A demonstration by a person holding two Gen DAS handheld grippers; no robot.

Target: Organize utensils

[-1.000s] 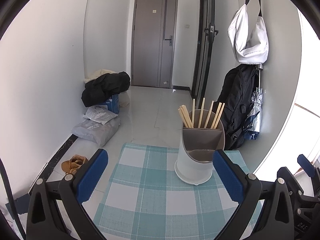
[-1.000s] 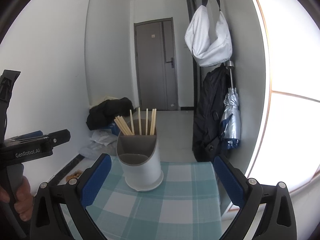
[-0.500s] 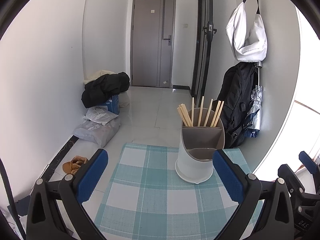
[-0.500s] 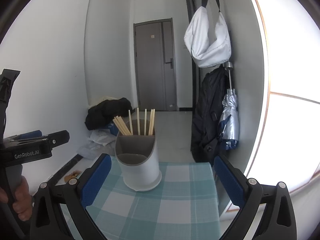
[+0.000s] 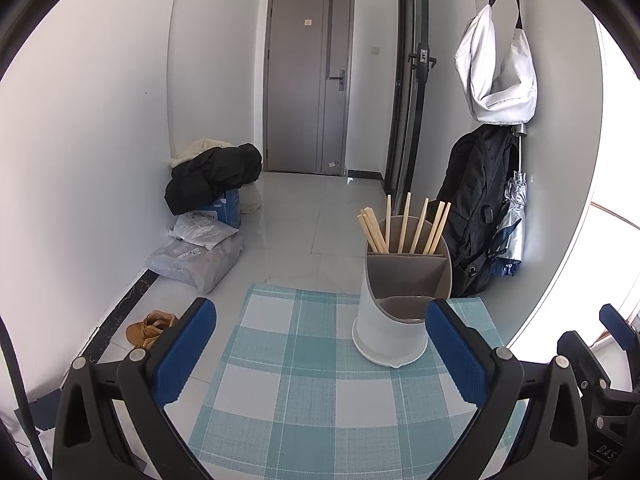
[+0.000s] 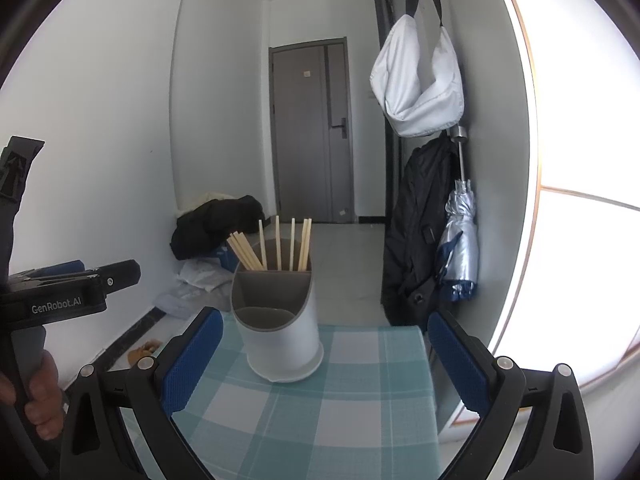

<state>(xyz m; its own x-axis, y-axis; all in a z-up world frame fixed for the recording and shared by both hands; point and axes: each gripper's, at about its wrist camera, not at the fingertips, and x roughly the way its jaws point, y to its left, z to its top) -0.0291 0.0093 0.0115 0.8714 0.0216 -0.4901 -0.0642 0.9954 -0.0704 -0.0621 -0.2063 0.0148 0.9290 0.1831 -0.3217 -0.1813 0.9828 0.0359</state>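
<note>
A white and grey utensil holder [image 5: 394,312] [image 6: 278,328] stands near the far edge of a table covered by a teal checked cloth [image 5: 304,392] [image 6: 320,412]. Several wooden chopsticks [image 5: 404,226] [image 6: 276,246] stand upright in its rear compartment; the lower front compartment looks empty. My left gripper [image 5: 320,344] is open, well short of the holder, with nothing between its blue pads. My right gripper [image 6: 320,350] is open too, its fingers framing the holder from the near side without touching it.
The left gripper's body and the hand holding it [image 6: 44,396] show at the left of the right wrist view. Beyond the table lie floor bags [image 5: 200,248], a black coat pile [image 5: 212,176], shoes [image 5: 150,326], a backpack [image 5: 476,216], an umbrella [image 5: 510,232] and a hanging white bag [image 5: 496,76].
Both views have drifted slightly; the holder sits a little lower and nearer in the frames. Both grippers stay open and nothing on the table has moved.
</note>
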